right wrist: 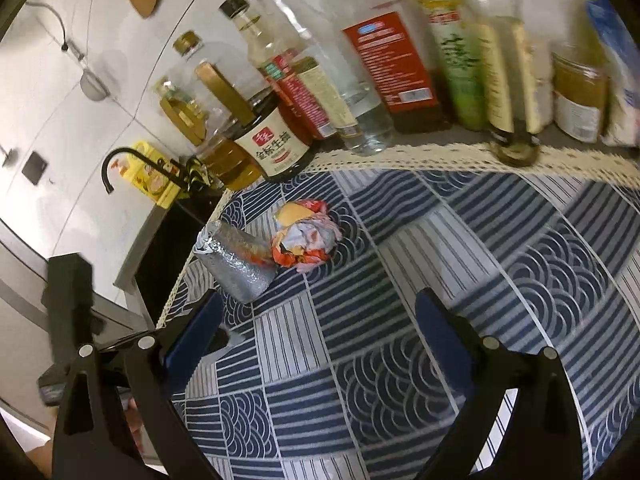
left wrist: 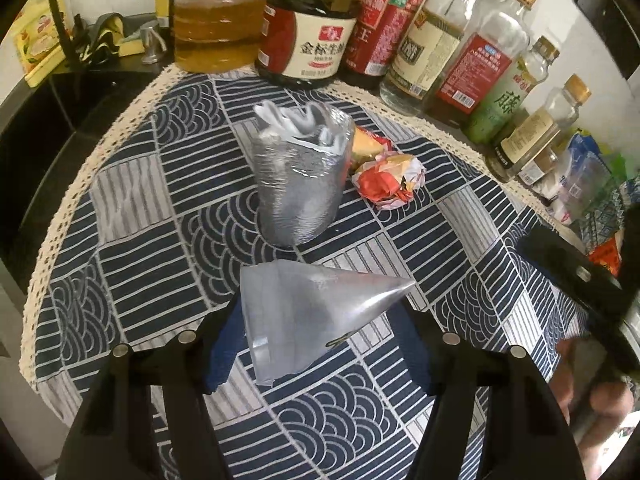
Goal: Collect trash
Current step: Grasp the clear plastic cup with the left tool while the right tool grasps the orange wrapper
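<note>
My left gripper (left wrist: 320, 340) is shut on a squashed clear plastic cup (left wrist: 312, 316), which lies sideways between the blue pads just above the patterned tablecloth (left wrist: 132, 216). Beyond it stands a second clear cup (left wrist: 300, 176) stuffed with white tissue. To that cup's right lies a crumpled red and white wrapper (left wrist: 388, 184), with an orange packet (left wrist: 370, 142) behind it. In the right wrist view, my right gripper (right wrist: 320, 344) hangs open and empty over the cloth. The stuffed cup (right wrist: 240, 268) and the wrapper ball (right wrist: 308, 236) sit ahead of it to the left.
A row of sauce and oil bottles (left wrist: 304, 40) lines the back edge of the cloth. A black sink with a faucet (right wrist: 120, 164) and a yellow box (right wrist: 150, 178) lie past the lace edge on the left. Packets (left wrist: 580, 188) crowd the right end.
</note>
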Available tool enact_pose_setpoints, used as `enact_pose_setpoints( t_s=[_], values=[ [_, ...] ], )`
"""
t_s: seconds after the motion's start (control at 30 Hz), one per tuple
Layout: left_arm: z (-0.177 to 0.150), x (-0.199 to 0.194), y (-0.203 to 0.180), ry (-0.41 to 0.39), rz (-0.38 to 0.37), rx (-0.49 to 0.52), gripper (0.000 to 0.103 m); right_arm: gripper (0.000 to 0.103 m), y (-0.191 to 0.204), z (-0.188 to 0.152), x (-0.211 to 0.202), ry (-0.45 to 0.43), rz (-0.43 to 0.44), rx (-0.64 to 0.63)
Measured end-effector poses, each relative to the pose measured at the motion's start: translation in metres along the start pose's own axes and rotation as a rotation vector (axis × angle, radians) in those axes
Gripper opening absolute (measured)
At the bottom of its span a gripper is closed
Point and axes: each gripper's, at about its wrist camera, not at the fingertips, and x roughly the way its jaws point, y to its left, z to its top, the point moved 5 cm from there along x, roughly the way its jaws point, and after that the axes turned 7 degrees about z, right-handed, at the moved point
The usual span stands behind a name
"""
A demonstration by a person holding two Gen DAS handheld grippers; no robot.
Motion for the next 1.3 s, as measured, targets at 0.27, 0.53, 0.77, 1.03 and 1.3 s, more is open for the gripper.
enact_pose_setpoints(
  t_s=[0.27,0.53,0.77,1.03,1.3],
  values=[
    [-0.008,-0.014,0.027,-0.018,0.011,-0.048,0.066,0.095,0.008,0.018,0.051,0.07,-0.021,-0.052],
    [-0.017,-0.021,0.058,-0.026,0.026,-0.107,0.066,0.09,0.001,0.028,0.091,0.122,-0.048,-0.05],
    [-0.019,-0.025,0.072,-0.034,0.025,-0.129,0.066,0.059,0.0,0.028,0.105,0.162,-0.087,-0.062],
    [-0.016,-0.027,0.075,-0.043,-0.003,-0.118,0.066,0.054,0.002,0.024,0.087,0.135,-0.111,-0.048],
    [-0.015,-0.033,0.072,-0.053,-0.049,-0.067,0.066,0.054,0.018,0.0,0.051,0.1,-0.113,-0.013]
  ],
)
